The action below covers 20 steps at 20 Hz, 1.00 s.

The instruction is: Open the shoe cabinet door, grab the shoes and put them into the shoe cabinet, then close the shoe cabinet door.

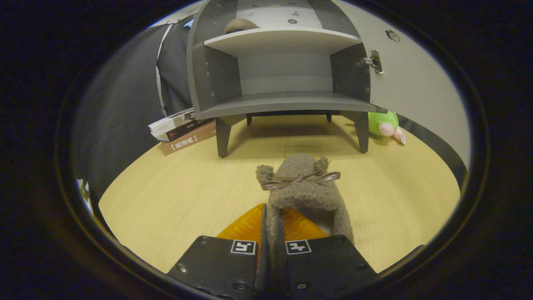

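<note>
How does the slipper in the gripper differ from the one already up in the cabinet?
The held slipper is pinched between the hand-held gripper fingers above the table; the shelved slipper rests on the cabinet's upper shelf. The held one shows a ribbon bow; the shelved one shows just a rounded part. Both look brown and fuzzy.

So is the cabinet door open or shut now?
Open. The door is swung aside to the right, hinge exposed, and the cabinet shelves show.
</note>
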### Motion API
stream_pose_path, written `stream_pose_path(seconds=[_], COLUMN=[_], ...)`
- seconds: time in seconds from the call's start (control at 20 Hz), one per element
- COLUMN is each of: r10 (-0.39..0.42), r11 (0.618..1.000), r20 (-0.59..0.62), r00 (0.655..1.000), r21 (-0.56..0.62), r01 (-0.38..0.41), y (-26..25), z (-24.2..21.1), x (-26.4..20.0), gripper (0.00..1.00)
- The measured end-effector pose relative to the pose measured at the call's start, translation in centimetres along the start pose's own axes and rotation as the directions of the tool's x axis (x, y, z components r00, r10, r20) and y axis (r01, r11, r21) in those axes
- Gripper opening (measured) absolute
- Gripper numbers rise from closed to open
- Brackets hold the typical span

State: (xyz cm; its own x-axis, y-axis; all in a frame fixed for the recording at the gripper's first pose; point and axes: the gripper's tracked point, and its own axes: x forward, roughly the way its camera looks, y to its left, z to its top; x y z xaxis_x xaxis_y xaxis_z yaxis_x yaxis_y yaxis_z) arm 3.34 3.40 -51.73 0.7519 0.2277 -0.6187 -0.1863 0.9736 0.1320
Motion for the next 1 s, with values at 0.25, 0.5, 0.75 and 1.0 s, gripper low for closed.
stream_pose_path(seconds=[0.25, 0.5, 0.75, 1.0], r10=[0.024, 0.088, 0.124, 0.171], r11=[0.999, 0.996, 0.991, 0.985], r20=[0.063, 0.148, 0.233, 0.174], r00=[0.998, 0.985, 0.965, 0.970], r21=[-0.025, -0.031, -0.071, -0.013], r01=[-0.022, -0.084, -0.110, -0.171], y=[0.5, 2.4, 3.9, 4.3], z=[1.9, 6.2, 10.1, 8.8], x=[-0.6, -6.3, -10.3, -9.5], gripper=[0.12, 0.12, 0.12, 0.11])
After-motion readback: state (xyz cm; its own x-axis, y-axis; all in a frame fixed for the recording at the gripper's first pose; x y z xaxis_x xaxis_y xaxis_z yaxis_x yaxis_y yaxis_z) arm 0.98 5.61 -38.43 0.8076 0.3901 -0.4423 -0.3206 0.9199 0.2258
